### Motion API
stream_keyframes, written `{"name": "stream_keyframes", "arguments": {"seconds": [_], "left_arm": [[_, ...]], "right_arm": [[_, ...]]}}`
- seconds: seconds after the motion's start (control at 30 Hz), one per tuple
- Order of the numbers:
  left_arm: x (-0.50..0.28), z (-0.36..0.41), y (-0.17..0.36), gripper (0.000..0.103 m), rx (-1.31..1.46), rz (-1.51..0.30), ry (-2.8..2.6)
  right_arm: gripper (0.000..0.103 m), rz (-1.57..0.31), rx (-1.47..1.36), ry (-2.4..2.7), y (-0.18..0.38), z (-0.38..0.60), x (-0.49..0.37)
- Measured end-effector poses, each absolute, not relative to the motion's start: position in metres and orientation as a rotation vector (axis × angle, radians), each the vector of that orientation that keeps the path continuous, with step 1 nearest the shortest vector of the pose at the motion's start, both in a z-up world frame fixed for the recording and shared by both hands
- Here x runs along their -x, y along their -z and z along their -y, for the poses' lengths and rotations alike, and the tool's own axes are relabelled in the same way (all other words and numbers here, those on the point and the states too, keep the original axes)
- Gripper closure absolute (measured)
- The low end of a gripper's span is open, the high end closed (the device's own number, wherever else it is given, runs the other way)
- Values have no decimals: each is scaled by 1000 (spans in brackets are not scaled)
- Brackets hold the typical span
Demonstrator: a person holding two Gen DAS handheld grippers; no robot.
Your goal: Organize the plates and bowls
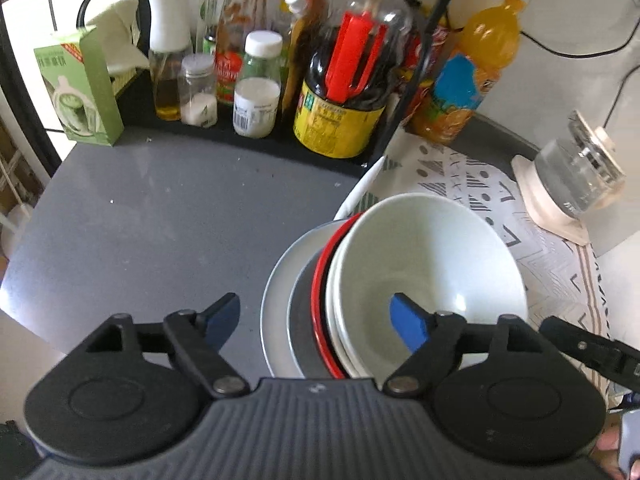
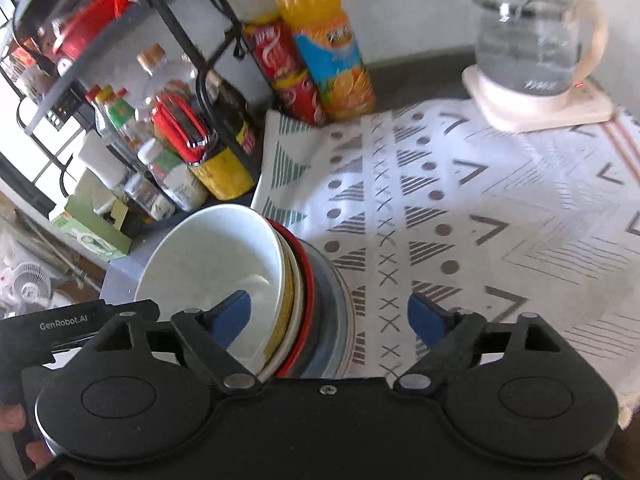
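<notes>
Both claws are hanging open over a stack of dishes, gripping nothing. One blue fingertip of the left claw (image 1: pixel 316 322) is sitting inside the top bowl, the other outside the stack; the right claw (image 2: pixel 329 318) is straddling the rim from the opposite side. A grey counter (image 1: pixel 140 232) is carrying the stack, partly beside a white patterned cloth (image 2: pixel 460 208). Behind, a black rack is holding a soy sauce bottle (image 1: pixel 342 92), spice jars and a green box (image 1: pixel 78 92). An orange juice bottle (image 2: pixel 328 48) and glass kettle (image 2: pixel 532 40) are standing near the wall. The white bowl (image 1: pixel 424 264) is nesting in other bowls, a red-rimmed dish (image 1: pixel 320 280) and a grey plate (image 1: pixel 276 304).
</notes>
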State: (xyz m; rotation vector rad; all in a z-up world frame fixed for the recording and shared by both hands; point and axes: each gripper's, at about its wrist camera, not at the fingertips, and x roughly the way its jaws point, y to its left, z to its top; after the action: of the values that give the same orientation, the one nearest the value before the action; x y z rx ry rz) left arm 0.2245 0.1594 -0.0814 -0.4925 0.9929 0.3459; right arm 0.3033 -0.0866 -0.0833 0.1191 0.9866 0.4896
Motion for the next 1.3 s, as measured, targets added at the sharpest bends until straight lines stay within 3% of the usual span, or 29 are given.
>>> {"name": "stream_keyframes", "arguments": {"seconds": [0.33, 1.3], "left_arm": [[-190, -130, 46, 18, 392, -910, -255], [-64, -45, -3, 1, 181, -706, -117]], "right_arm": [[0, -842, -139, -372, 50, 125, -247], [0, -704, -183, -249, 14, 195, -88]]}}
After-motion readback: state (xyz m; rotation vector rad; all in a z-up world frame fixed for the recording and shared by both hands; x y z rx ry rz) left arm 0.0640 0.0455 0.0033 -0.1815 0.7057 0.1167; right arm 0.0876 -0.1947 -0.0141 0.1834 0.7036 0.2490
